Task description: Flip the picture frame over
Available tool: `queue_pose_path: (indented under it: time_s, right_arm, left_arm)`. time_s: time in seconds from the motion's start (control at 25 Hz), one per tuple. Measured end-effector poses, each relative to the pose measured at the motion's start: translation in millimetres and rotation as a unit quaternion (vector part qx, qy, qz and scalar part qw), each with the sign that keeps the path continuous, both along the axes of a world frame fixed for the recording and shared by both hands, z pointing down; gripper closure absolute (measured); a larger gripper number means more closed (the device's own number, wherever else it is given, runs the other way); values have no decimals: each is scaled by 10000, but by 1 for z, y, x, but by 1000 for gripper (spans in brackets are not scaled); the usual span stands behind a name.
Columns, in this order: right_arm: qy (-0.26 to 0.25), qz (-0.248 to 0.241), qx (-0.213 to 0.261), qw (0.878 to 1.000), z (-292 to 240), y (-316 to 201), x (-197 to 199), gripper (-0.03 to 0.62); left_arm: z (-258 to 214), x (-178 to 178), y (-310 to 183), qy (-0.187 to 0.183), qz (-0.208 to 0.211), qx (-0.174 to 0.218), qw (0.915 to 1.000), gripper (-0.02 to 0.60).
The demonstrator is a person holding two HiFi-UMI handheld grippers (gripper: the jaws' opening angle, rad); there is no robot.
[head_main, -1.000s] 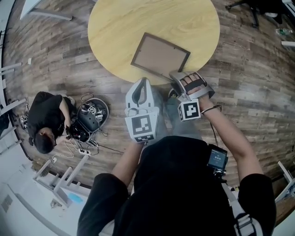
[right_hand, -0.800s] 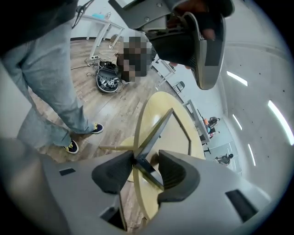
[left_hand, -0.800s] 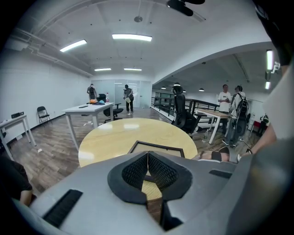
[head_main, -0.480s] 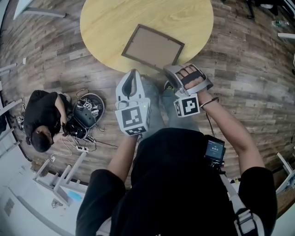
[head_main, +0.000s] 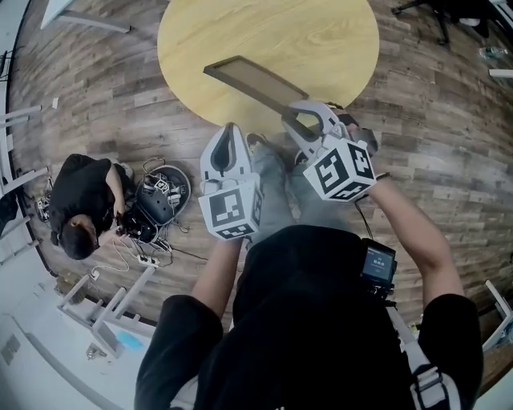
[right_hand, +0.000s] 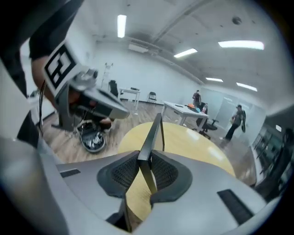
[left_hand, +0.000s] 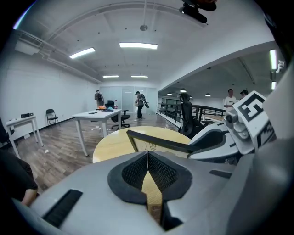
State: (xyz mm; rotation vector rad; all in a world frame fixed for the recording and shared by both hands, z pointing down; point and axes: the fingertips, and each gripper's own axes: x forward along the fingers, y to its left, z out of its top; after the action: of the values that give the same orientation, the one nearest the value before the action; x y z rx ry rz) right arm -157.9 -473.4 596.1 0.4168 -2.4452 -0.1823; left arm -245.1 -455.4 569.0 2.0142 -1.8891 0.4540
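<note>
The dark-rimmed picture frame is tilted up on edge above the round wooden table. My right gripper grips its near edge, jaws still closing, and both pads press on the rim. From there the frame stands edge-on, running away over the tabletop. My left gripper hovers just left of it at the table's near edge, shut and holding nothing. In the left gripper view the frame crosses ahead, with the right gripper holding its right end.
A person in black crouches on the wooden floor at left beside cables and a round device. White furniture legs lie at lower left. An office chair base stands at upper right. A white table and distant people stand beyond.
The frame lay flat on the table; my right gripper closed on its near edge, rose and rolled, tipping it up off the surface. The left gripper shifted slightly.
</note>
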Motion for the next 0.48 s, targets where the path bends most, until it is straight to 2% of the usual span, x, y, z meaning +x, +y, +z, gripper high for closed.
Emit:
queue_pose_path:
  time_s: [0.08, 0.12, 0.16, 0.2, 0.24, 0.32, 0.36, 0.4, 0.44, 0.48]
  right_arm:
    - [-704, 472, -985, 9915, -11, -12, 0, 503]
    - [-1104, 752, -1532, 9791, -15, -18, 1, 505]
    - [-1519, 1067, -2104, 9598, -17, -25, 5, 505]
    - [-1947, 1425, -2714, 9317, -16, -31, 12, 505]
    - [-2391, 1820, -3365, 8925, -12, -39, 21, 505]
    - [-3214, 2618, -4536, 7890, 0, -52, 42, 507]
    - [-3496, 2947, -4905, 7419, 8, -57, 53, 508]
    - [-3661, 3201, -5116, 7083, 18, -59, 63, 511]
    - [-3731, 3387, -5221, 6881, 28, -59, 72, 513]
    - [-3728, 3545, -5278, 6759, 38, -56, 81, 513]
  left_arm:
    - [-3, -5, -1, -12, -59, 42, 10000, 558]
    - [-4, -8, -2, -24, -80, 52, 10000, 558]
    - [-4, -9, -2, -33, -95, 55, 9999, 558]
    - [-3, -10, -3, -37, -106, 54, 9999, 558]
    - [-2, -9, -4, -34, -113, 51, 9999, 558]
    - [-1, -7, -7, -20, -113, 42, 9999, 558]
    - [0, -5, -7, -16, -101, 31, 9999, 558]
    - [2, -4, -8, -10, -85, 17, 10000, 558]
    - [3, -2, -9, 4, -68, 2, 10000, 558]
    - [6, 1, -9, 21, -49, -12, 10000, 558]
